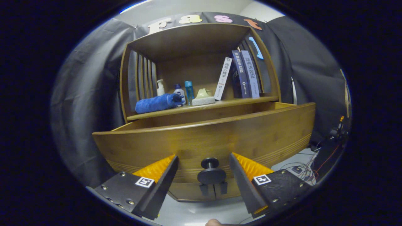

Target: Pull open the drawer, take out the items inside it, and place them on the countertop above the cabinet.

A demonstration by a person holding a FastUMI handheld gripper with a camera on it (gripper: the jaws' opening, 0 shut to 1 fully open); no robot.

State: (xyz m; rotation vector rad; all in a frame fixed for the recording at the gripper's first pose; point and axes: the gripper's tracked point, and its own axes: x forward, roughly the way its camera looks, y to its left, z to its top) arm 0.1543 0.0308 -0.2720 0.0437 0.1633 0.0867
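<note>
Spread wide, the gripper (203,158) sits low in the frame with its two fingers (160,168) apart and pinching nothing. Between them, in the lower middle, stands the round dark knob (210,172) of the drawer (201,138); neither finger touches it, and each stays just to one side of it.

The drawer is pulled out toward the camera, its wooden front panel spanning the middle of the frame from left to right, with grooved lines running along its lower part. What lies inside it cannot be seen from this low angle; its top rim hides the inside.

Above and behind the drawer runs the countertop (204,106) of the wooden cabinet (188,40), a shelf-like bay with slatted sides. On it, left of centre, lies a rolled blue towel (157,103), and behind it stand a white pump bottle (160,88), a small white-and-blue bottle (179,92) and a slim blue bottle (188,90). Near the centre rests a pale block with a light green object on top (203,96). To the upper right lean several books (241,73).

At the lower right, cables (301,166) lie on the floor. A fingertip (215,223) shows at the very bottom.
</note>
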